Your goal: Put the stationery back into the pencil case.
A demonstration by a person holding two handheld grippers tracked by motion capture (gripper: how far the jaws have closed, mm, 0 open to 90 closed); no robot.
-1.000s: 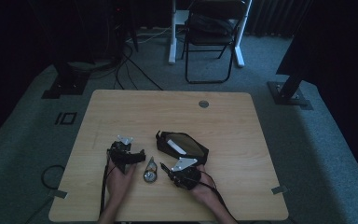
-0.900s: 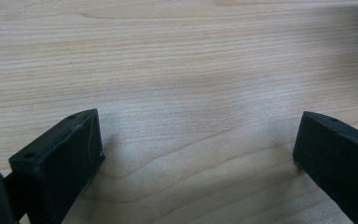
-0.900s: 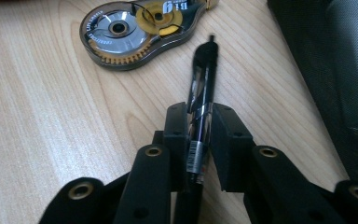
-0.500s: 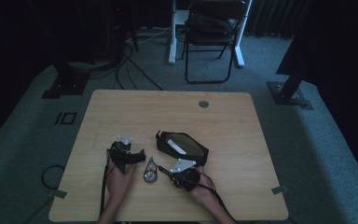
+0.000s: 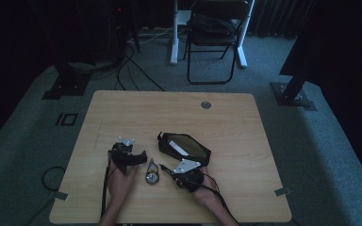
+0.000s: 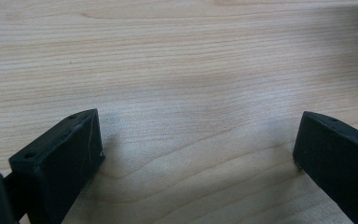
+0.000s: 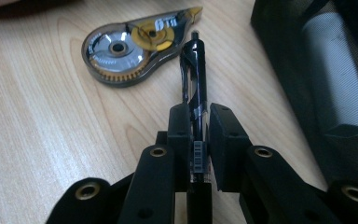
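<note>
Your right gripper [image 7: 198,123] closed its jaws over last second; now clamped on pen [image 7: 195,79], pen lying along jaws, tip past them toward tape roller [image 7: 135,44]. Both hands held place versus earlier frames; pouch [image 5: 185,147] unmoved. Your right hand [image 5: 202,190] sat near tabletop's [image 5: 169,108] near edge, gripper low, angled toward left gripper [image 5: 139,157]. Your left gripper rested low over bare wood, jaws wide apart, holding nothing. Pen near near edge, between roller and pouch.
</note>
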